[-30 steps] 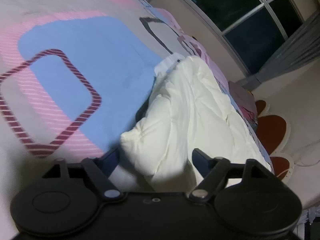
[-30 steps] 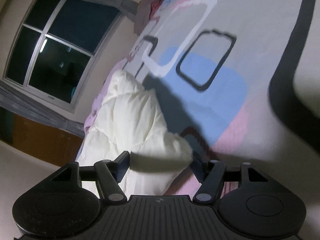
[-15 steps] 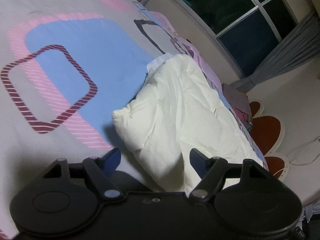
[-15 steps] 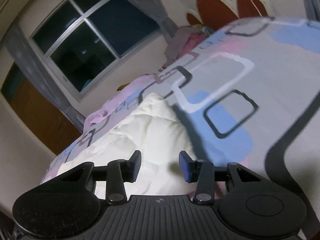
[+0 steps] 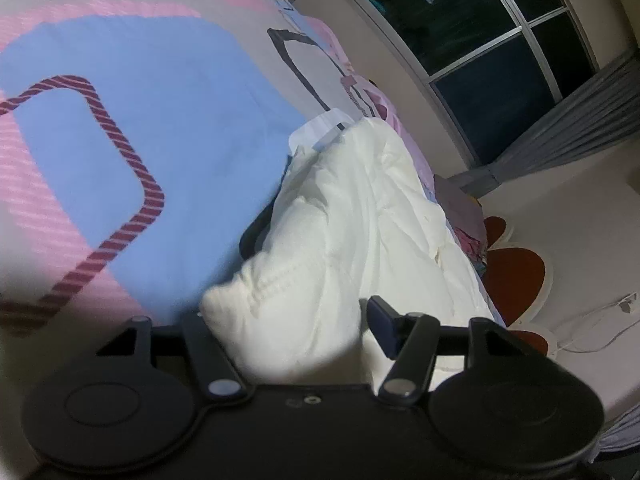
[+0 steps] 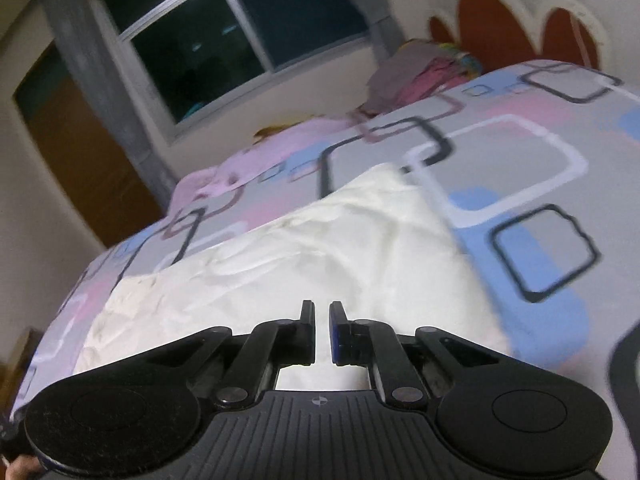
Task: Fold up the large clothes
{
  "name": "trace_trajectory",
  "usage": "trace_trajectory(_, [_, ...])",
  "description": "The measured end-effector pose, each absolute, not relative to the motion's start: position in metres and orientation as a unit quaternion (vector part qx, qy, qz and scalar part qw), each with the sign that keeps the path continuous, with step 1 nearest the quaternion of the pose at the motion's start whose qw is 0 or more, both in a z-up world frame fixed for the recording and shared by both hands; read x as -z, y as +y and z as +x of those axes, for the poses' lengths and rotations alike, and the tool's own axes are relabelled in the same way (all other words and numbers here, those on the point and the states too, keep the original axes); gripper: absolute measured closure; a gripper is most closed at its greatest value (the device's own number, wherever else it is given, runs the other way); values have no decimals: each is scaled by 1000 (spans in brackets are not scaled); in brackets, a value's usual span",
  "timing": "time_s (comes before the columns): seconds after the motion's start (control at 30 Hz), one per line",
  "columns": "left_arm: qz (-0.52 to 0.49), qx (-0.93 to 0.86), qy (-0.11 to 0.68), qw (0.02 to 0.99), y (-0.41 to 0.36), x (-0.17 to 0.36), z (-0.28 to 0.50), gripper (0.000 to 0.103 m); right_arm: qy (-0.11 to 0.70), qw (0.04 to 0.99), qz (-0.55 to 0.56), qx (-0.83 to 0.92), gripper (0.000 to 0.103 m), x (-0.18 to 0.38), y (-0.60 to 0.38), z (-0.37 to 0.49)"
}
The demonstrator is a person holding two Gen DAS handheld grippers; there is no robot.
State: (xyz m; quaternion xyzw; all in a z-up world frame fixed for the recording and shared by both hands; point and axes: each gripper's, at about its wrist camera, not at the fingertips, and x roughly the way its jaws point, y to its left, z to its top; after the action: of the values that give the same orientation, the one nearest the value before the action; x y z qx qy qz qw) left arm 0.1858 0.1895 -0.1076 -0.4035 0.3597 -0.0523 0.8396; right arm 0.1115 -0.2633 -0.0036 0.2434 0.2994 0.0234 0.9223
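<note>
A cream-white padded garment (image 5: pixel 360 224) lies folded on a bed with a grey, pink and blue patterned cover (image 5: pixel 120 128). In the left wrist view my left gripper (image 5: pixel 288 320) is open, its jaws wide apart on either side of a bulging near corner of the garment; the left finger is partly hidden behind the cloth. In the right wrist view my right gripper (image 6: pixel 321 320) is shut with nothing between its jaws, hovering above the near part of the garment (image 6: pixel 304 248).
A dark window (image 6: pixel 240 36) with grey curtains lies beyond the bed, with a brown door (image 6: pixel 80 152) to its left. A pile of clothes (image 6: pixel 424 68) sits at the bed's far end by a red flower-shaped headboard (image 6: pixel 516 20).
My right gripper let go of the garment's corner, closed empty and lifted away. My left gripper stayed open and moved in around the garment's near corner.
</note>
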Motion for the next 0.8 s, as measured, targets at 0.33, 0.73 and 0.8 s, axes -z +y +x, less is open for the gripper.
trace_trajectory(0.33, [-386,83,361,845,189,104,199,62,327,913,216,-115,94,14,-173,169])
trace_trajectory(0.73, [-373,106,366,846,192,106,199,61,379,897,218,-69,94,46,-160,198])
trace_trajectory(0.8, [-373,107,365,846,193,107,201,60,372,900,219,-67,94,40,-163,193])
